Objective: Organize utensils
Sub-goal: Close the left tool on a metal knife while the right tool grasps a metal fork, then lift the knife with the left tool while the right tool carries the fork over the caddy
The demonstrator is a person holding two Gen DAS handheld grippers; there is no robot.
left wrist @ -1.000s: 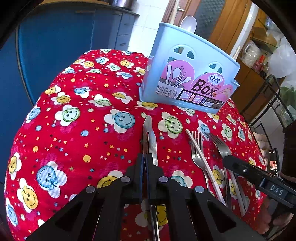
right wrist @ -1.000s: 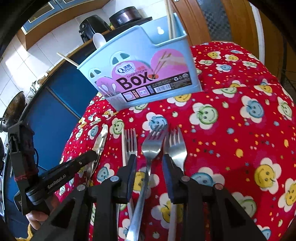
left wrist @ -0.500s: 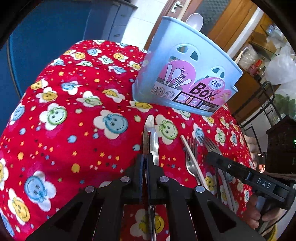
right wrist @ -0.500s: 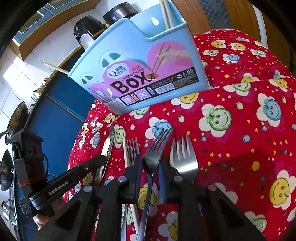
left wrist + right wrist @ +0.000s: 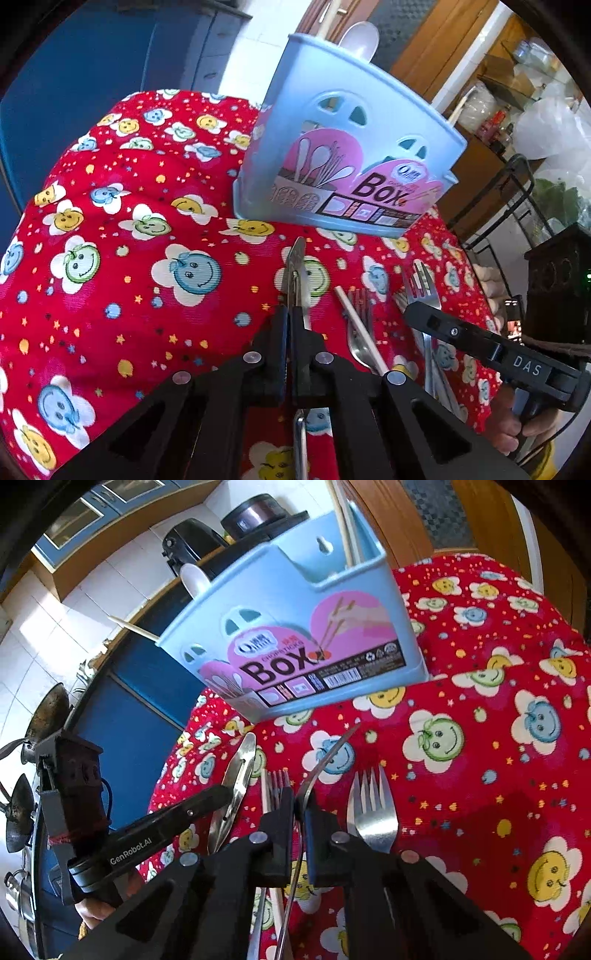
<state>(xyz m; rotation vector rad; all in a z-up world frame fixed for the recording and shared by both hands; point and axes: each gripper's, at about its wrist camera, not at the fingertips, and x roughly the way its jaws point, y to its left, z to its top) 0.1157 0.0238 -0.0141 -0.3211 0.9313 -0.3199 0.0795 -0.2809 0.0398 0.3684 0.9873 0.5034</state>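
My left gripper (image 5: pixel 291 317) has its jaws closing tight on a flat steel utensil (image 5: pixel 295 266) with a rounded tip. The utensil points at the light blue utensil box (image 5: pixel 354 147) and shows in the right wrist view too (image 5: pixel 240 771). The jaws of my right gripper (image 5: pixel 299 805) are closing, and its pads press on the handle of a fork (image 5: pixel 328 753). That fork is turned on edge with its tines raised off the cloth. Another fork (image 5: pixel 371 812) lies flat to its right. A third fork (image 5: pixel 279 779) and a white chopstick (image 5: pixel 264 794) lie to its left.
The box (image 5: pixel 295 627) holds a white spoon (image 5: pixel 194 578) and chopsticks (image 5: pixel 343 528). The table has a red smiley-print cloth (image 5: pixel 129 295) that falls away at the edges. Blue cabinets and a counter with pans stand behind, and a black metal rack (image 5: pixel 517 184) is to the right.
My right gripper's jaws have closed on the middle fork, which has rolled onto its edge with its tines lifted. Both views have tilted, so the box sits higher and larger.
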